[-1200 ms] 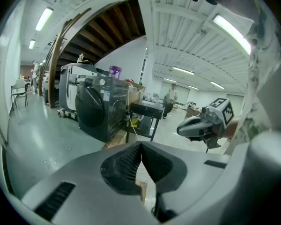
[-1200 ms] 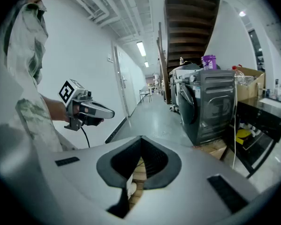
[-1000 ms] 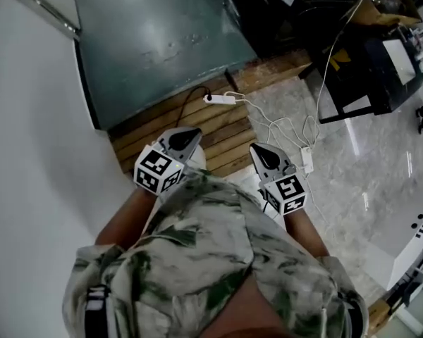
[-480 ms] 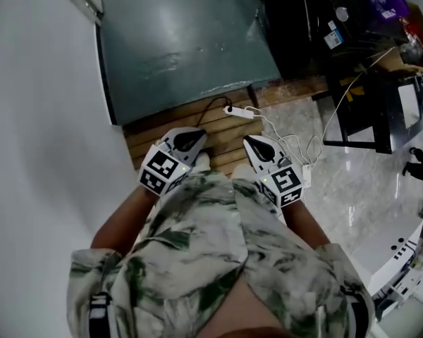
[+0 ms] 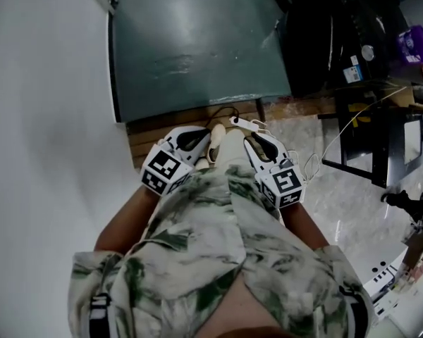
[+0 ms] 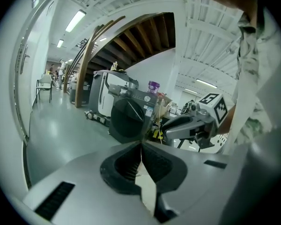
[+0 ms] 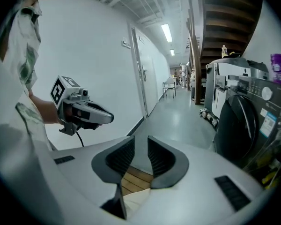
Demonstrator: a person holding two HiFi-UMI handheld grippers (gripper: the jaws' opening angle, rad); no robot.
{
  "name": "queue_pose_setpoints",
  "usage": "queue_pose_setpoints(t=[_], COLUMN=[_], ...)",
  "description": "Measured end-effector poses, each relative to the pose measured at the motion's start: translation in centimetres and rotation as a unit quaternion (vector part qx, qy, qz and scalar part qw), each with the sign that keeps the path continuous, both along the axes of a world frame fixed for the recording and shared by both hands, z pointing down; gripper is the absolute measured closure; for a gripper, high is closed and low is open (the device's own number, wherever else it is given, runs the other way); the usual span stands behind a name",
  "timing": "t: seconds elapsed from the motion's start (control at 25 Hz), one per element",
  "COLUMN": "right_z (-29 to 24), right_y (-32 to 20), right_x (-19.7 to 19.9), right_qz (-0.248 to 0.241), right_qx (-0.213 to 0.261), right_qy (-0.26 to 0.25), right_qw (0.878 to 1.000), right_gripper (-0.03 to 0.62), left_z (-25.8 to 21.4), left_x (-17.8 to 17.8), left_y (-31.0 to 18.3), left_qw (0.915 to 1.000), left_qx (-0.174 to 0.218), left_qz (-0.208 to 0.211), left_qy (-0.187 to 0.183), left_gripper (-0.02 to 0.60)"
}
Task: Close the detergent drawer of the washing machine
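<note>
Compared with a second ago, the left hand-held gripper (image 5: 194, 138) and right hand-held gripper (image 5: 258, 145) sit closer together above the wooden planks (image 5: 142, 136). The left is pressed together and empty. The right's jaws are opening with nothing between them. The washing machine (image 7: 246, 121) stands well apart, and its drawer is indistinct.

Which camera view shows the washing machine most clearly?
The left gripper view: the washing machine faces the camera, with its round door whole. The right gripper view shows it obliquely at the edge, and the head view shows only its dark top.
</note>
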State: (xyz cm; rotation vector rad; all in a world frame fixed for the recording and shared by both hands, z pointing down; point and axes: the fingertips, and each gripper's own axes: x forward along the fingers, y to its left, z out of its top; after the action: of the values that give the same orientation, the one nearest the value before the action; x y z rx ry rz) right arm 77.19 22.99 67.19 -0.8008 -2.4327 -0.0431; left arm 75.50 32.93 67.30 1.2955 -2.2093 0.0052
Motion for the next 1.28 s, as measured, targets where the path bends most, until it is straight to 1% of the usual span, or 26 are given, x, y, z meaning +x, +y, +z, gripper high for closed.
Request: queue_pose_setpoints(t=[0.08, 0.16, 0.32, 0.44, 0.56, 0.72, 0.8, 0.92, 1.08, 1.28], right_z=[0.3, -0.4, -4.5, -7.1, -9.1, -11.5, -11.4, -10.9, -11.3, -15.0], right_y=[-0.5, -1.2, -2.2, -2.8, -3.0, -2.9, -2.7, -2.2, -1.6, 0.8], right_x=[-3.7, -7.8, -15.4, -19.2, -22.3, -26.8, -29.7, -34.7, -42.0, -51.3], right_qz=[-0.013, -0.022, -0.036, -0.057, -0.057, -0.034, -0.022, 0.002, 0.047, 0.114], right_qx=[-0.005, -0.011, -0.025, -0.022, -0.025, -0.031, -0.029, -0.023, -0.007, 0.008], right_qy=[0.003, 0.003, -0.002, -0.001, 0.001, -0.007, -0.009, -0.008, -0.007, -0.006], right_qw=[1.0, 1.0, 0.999, 0.998, 0.998, 0.999, 0.999, 1.0, 0.999, 0.993], right_gripper=[0.488, 0.488, 0.488, 0.49, 0.49, 0.49, 0.488, 0.48, 0.479, 0.479], left_z=[0.1, -0.9, -5.6, -9.7, -12.9, -15.1, -14.9, -14.4, -14.7, -18.3], left_x=[-3.3, -7.1, -14.3, -18.3, -21.5, -25.7, -28.6, -33.7, -41.6, -51.8], left_y=[-0.4, -1.0, -2.2, -3.1, -3.5, -2.5, -1.9, -0.8, 0.5, 3.5], left_qw=[0.9999, 0.9996, 0.9989, 0.9985, 0.9983, 0.9978, 0.998, 0.9985, 0.9997, 0.9991], left_qx=[-0.005, -0.009, -0.013, -0.008, -0.006, -0.001, -0.004, 0.002, 0.008, 0.003], left_qz=[-0.012, -0.024, -0.042, -0.053, -0.059, -0.066, -0.062, -0.054, -0.019, 0.038], left_qy=[0.006, 0.01, 0.013, 0.004, -0.005, -0.003, -0.007, -0.006, -0.011, -0.019], left_gripper=[0.557, 0.557, 0.557, 0.557, 0.557, 0.557, 0.557, 0.556, 0.557, 0.557])
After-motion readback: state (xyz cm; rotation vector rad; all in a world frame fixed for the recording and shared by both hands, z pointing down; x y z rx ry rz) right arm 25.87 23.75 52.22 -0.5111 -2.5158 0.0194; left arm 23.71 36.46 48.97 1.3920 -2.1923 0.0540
